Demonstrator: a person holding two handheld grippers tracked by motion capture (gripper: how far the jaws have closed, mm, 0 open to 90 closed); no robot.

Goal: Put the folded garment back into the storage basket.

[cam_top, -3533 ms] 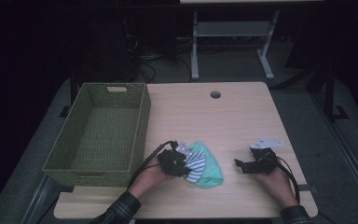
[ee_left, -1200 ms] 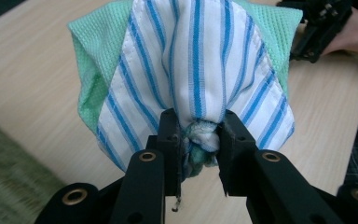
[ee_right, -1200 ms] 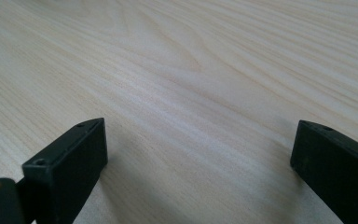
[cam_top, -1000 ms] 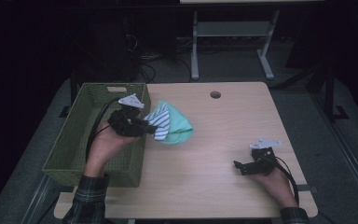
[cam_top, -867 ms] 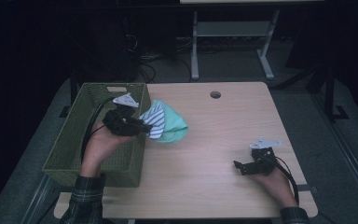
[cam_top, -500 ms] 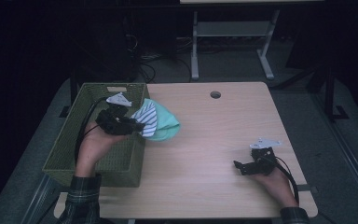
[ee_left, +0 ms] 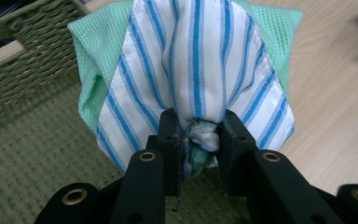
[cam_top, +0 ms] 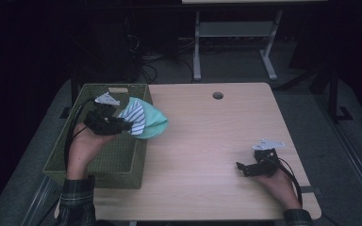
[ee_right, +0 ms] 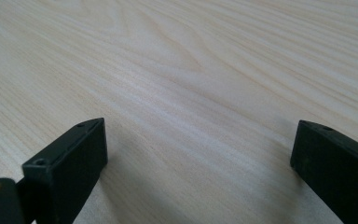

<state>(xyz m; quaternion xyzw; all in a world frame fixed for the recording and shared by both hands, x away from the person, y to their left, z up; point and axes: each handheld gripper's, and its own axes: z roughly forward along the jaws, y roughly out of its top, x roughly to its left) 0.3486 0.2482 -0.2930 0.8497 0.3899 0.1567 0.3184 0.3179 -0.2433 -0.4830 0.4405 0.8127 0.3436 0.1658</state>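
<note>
High view: left gripper (cam_top: pixel 122 126) is held up over the right wall of the green woven basket (cam_top: pixel 61 155), jaws pointing right. It's clamped on a bunched cloth (cam_top: pixel 143 123), white w/ blue stripes on one face, mint green on the other. The cloth hangs off the jaw tips, partly over the basket rim, partly over the table (cam_top: pixel 207 155); it sits clear of the tabletop. A hand (cam_top: pixel 82 146) w/ plaid sleeve carries the gripper, cable looping at its left. Right gripper (cam_top: pixel 245 168) rests low on the table near the front right corner, well apart from cloth and basket, jaws pointing left. Round hole (cam_top: pixel 218 95) near the table's far edge.

Left gripper view: jaws close together but not touching, pinching a knotted wad of the cloth (ee_left: pixel 196 84) between the pads. Rest of the fabric fans out beyond the tips, striped side toward camera, mint edges at both sides. Basket floor and wall (ee_left: pixel 32 70) below and at left, wood at right.

Right gripper view: jaws stand wide apart, nothing between them, bare wood grain under and ahead. Tips sit just above or on the surface, can't tell which.
</note>
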